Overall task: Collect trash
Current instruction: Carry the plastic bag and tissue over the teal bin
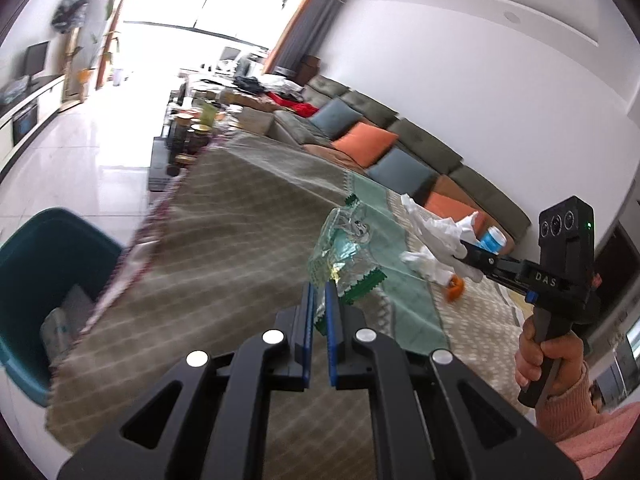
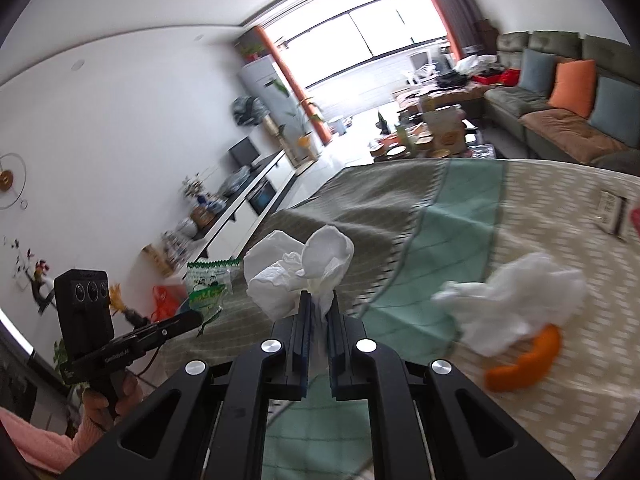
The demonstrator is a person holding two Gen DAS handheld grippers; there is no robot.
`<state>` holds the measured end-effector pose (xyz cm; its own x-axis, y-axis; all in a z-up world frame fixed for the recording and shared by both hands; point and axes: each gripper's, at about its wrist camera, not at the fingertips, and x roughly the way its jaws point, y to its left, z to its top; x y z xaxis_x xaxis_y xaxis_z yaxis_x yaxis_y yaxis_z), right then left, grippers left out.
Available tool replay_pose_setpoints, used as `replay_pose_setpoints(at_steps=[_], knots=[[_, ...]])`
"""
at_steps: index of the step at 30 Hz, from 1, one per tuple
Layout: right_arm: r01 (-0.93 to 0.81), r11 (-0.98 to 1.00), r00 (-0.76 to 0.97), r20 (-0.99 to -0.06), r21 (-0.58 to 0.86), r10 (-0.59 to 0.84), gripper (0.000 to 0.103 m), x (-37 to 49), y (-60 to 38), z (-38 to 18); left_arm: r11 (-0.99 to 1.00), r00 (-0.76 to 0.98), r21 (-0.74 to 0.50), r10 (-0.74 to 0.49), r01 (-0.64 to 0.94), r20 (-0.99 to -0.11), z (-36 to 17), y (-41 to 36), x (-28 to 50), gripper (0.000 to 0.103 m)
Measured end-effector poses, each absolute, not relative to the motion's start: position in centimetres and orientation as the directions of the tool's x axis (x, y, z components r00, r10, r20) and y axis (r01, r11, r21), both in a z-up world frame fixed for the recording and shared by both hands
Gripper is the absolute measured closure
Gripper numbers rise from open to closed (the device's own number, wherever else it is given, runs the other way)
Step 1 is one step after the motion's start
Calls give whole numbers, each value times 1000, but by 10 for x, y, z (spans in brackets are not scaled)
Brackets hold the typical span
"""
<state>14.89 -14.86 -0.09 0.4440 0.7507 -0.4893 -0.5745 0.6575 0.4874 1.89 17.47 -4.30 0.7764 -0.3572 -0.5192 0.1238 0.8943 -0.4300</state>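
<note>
The left gripper point(image 1: 319, 304) is clamped on a clear green-edged wrapper point(image 1: 344, 252), the right gripper point(image 2: 319, 312) pinches a crumpled tissue point(image 2: 298, 272); both are lifted off the tablecloth point(image 1: 224, 240), likely for carrying to the teal bin point(image 1: 44, 280) at nine o'clock, while another tissue point(image 2: 516, 304) and orange peel point(image 2: 528, 364) lie at three o'clock

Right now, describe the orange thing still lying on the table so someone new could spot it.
Start at the table's patterned cloth, past its teal stripe. On the pale spotted part lies loose crumpled white tissue; tucked against its lower edge is the orange peel. It is curved and the only bright orange item on the cloth.
</note>
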Motion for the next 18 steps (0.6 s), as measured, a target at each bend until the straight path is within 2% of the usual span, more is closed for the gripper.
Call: replay_pose_setpoints(at_steps=[18], knots=[[-731,530,271,-530,430,804,95,148,-37,4,898,845,-425,-136,-116,-517,-39,274,-32,96]])
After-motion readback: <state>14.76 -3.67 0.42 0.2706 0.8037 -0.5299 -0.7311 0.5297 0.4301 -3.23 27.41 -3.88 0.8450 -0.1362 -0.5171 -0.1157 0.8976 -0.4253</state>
